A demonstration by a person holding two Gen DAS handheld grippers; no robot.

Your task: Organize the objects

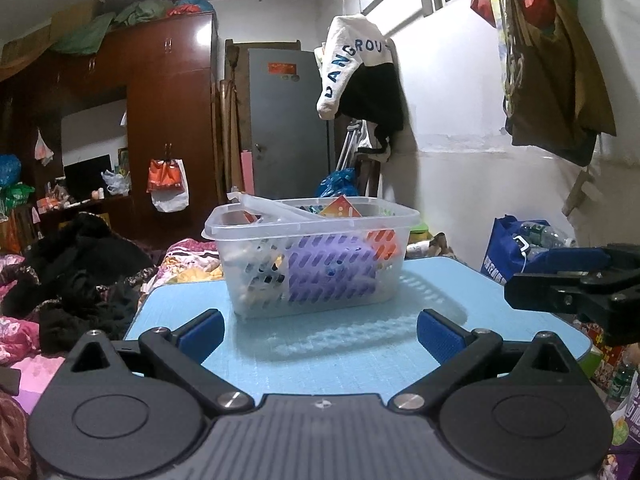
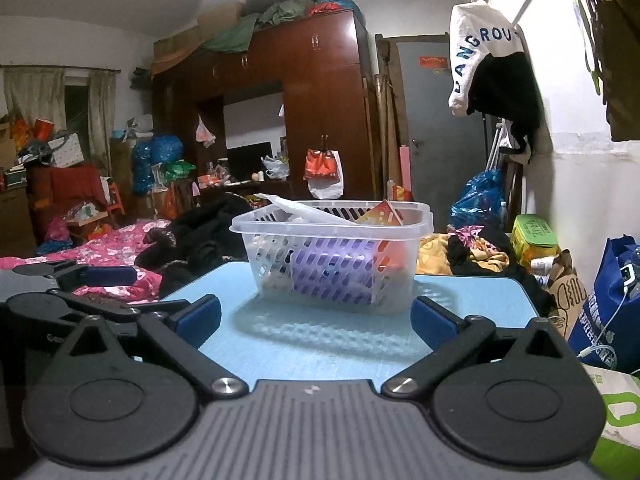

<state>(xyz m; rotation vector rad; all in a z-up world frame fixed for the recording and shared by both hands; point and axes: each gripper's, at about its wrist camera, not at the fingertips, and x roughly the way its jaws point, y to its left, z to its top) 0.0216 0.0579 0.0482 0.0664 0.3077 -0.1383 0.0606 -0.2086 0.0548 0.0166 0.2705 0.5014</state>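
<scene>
Clear slotted plastic basket (image 1: 312, 256) mid blue ribbed table (image 1: 360, 356), holding purple block (image 1: 332, 272), orange carton (image 1: 342, 207). Left gripper (image 1: 320, 334) and right gripper (image 2: 316, 320): blue-padded fingers (image 1: 438, 340) spread wide, empty, just short of basket.

A dark wooden wardrobe (image 2: 320, 112) stands at about eleven o'clock across the room, with bundles of cloth (image 2: 280, 10) piled on its top. An orange-and-white plastic bag (image 2: 325, 174) hangs from its door handle. At twelve o'clock is a grey door (image 1: 290, 120). A white garment with blue letters (image 1: 352, 64) hangs at one o'clock over something black. A bed with pink flowered bedding (image 2: 116, 248) lies at nine o'clock, dark clothes (image 1: 80, 276) heaped on it. A blue shopping bag (image 2: 608, 312) sits at three o'clock.
</scene>
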